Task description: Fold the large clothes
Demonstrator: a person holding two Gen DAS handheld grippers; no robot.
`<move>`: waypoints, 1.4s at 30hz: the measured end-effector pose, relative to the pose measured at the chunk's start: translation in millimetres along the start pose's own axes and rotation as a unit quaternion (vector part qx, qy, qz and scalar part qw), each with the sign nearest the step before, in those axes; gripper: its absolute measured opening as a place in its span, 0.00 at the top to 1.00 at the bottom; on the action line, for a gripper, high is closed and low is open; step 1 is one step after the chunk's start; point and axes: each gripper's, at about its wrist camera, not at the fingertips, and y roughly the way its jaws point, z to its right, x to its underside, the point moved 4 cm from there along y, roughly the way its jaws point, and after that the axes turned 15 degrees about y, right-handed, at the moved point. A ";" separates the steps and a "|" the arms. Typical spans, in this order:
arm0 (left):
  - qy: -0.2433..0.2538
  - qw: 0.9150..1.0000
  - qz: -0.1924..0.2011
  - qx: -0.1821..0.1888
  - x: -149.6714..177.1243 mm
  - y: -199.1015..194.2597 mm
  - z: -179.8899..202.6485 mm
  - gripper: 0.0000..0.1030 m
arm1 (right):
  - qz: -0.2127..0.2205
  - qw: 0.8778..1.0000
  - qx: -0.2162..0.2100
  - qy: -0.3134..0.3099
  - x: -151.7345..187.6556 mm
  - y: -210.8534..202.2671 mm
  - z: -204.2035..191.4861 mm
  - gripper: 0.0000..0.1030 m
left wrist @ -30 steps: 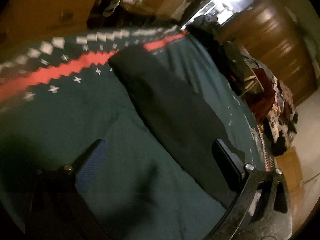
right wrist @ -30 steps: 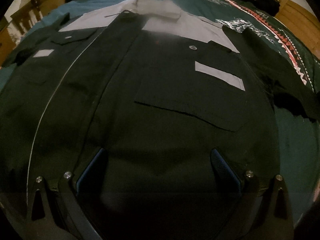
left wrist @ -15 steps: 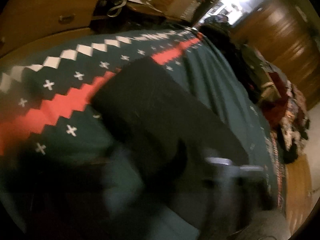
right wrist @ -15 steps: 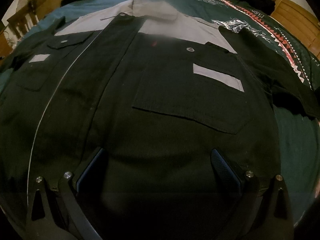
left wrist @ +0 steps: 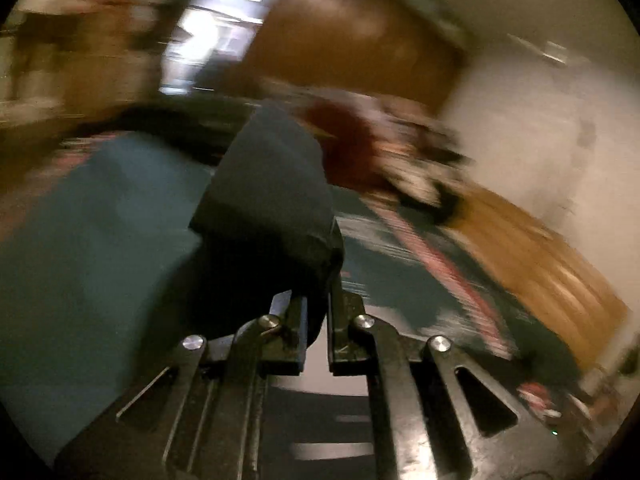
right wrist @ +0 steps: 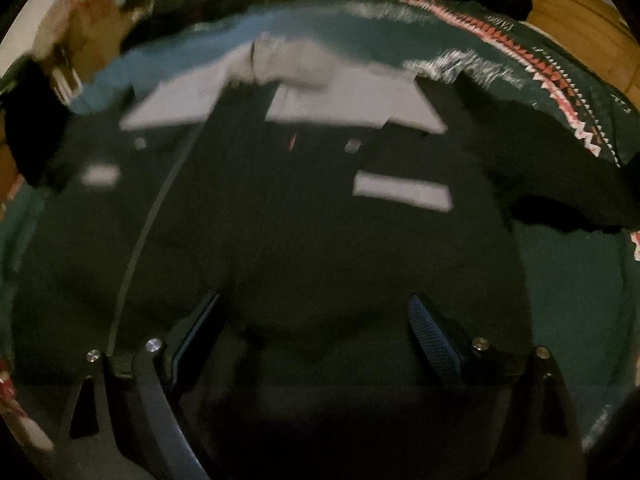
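Observation:
A large black shirt [right wrist: 320,220] with grey shoulder panels and grey pocket stripes lies spread front-up on a dark green bedspread [right wrist: 572,280]. In the left wrist view my left gripper [left wrist: 316,300] is shut on the shirt's black sleeve [left wrist: 272,200], which stands lifted off the bedspread [left wrist: 100,220]. My right gripper [right wrist: 316,320] hovers over the shirt's lower front. Its jaws are wide apart and closing, with the cloth lying below and between the blue pads [right wrist: 432,340], not pinched. Both views are blurred.
The bedspread's red and white patterned border [right wrist: 560,80] runs along the right edge. Beyond the bed are a pile of clothes [left wrist: 400,152], a brown wooden door [left wrist: 352,48], a wooden board [left wrist: 540,248] and a pale wall [left wrist: 540,120].
My left gripper closed on the black sleeve and lifted it, its view swinging up toward the room. The right gripper rose, so more of the shirt shows.

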 end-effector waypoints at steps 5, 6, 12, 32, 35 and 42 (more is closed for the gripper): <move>0.030 0.990 -0.044 0.128 25.0 107.9 158.6 0.92 | 0.028 0.999 -0.019 0.034 -16.0 -31.7 32.4 0.09; 0.021 0.987 -0.073 0.140 40.9 128.8 180.9 0.90 | 0.031 0.998 -0.019 0.043 -18.4 -35.9 42.7 0.09; -0.002 0.968 -0.173 0.183 107.4 134.8 236.3 0.88 | 0.027 0.996 -0.024 0.077 -27.7 -43.5 95.4 0.09; -0.057 0.975 -0.196 -0.085 155.6 75.8 30.4 0.46 | -0.029 0.991 -0.075 0.103 -106.3 70.8 91.1 0.28; -0.049 0.974 -0.201 -0.086 158.1 75.3 31.0 0.46 | -0.018 0.993 -0.075 0.093 -113.1 69.9 84.3 0.37; -0.055 0.970 -0.213 -0.101 168.9 74.3 18.8 0.47 | -0.011 0.998 -0.042 0.048 -113.1 75.5 72.0 0.85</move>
